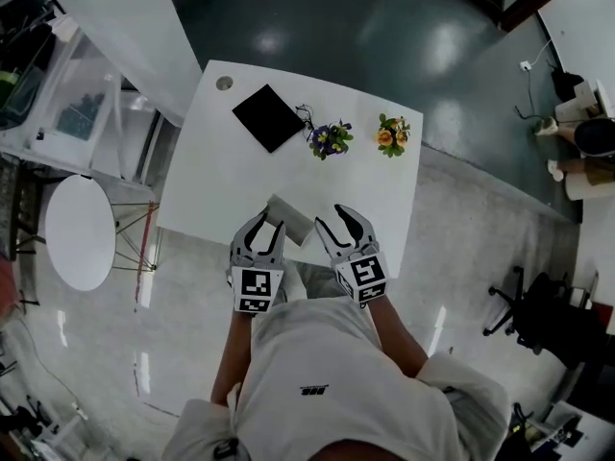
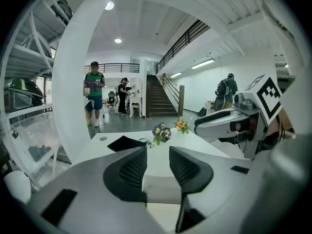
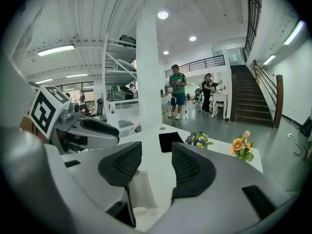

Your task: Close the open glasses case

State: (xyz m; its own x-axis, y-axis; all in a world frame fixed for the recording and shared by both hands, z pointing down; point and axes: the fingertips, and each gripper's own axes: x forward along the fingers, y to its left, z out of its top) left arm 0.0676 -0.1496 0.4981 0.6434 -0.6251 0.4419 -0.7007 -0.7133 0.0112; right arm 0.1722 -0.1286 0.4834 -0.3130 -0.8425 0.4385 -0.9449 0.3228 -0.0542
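Open-plan office hall with a mezzanine
White table point(image 1: 384, 200), staircase point(image 3: 251, 99), balcony railing point(image 3: 200, 62), office chair point(image 1: 524, 310), ceiling strip lights point(image 3: 56, 50)

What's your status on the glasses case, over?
Left tongs, right tongs both open, empty. Glasses case on near table edge between them, ungrasped. Path clear; purple flowers, black pad farther back.

white table point(image 1: 216, 166), glossy floor point(image 1: 384, 27), perhaps concrete

The person's forearms reach to the near edge of the table point(image 1: 389, 195); left gripper point(image 1: 268, 227) and right gripper point(image 1: 333, 221) sit side by side, jaws apart.
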